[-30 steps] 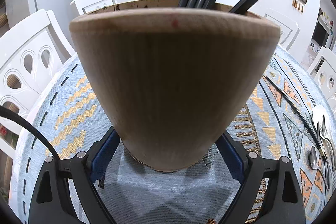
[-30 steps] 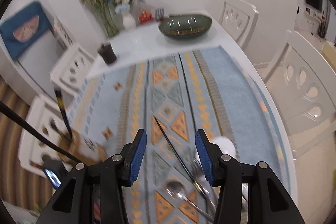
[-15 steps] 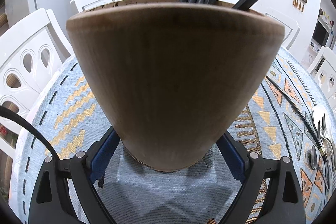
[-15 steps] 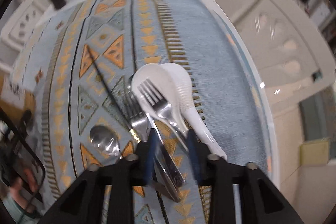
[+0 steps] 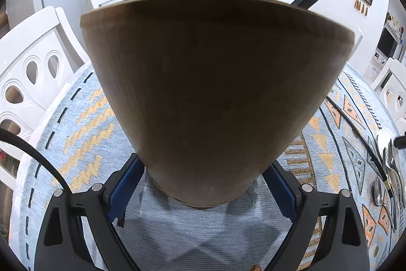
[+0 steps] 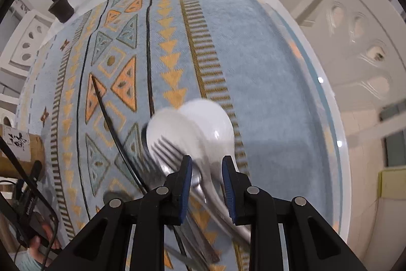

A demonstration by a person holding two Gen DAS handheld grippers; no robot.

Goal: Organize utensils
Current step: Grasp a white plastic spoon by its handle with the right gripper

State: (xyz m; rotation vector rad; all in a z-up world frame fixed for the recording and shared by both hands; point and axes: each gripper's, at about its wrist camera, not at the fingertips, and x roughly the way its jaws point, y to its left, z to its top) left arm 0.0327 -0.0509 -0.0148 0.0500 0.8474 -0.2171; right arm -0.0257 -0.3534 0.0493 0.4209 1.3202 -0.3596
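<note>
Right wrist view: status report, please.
Left gripper opening around holder. Right gripper straddling fork and white spoons, not clamped. Chopstick alongside.

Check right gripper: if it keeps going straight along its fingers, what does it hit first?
Probably the handles in the utensil pile: the right gripper straddles the fork and white spoon handles. Blur hides exact depth and whether the pads touch.

Black brush-style characters on wooden holder's white label (image 6: 16, 140), illegible
</note>
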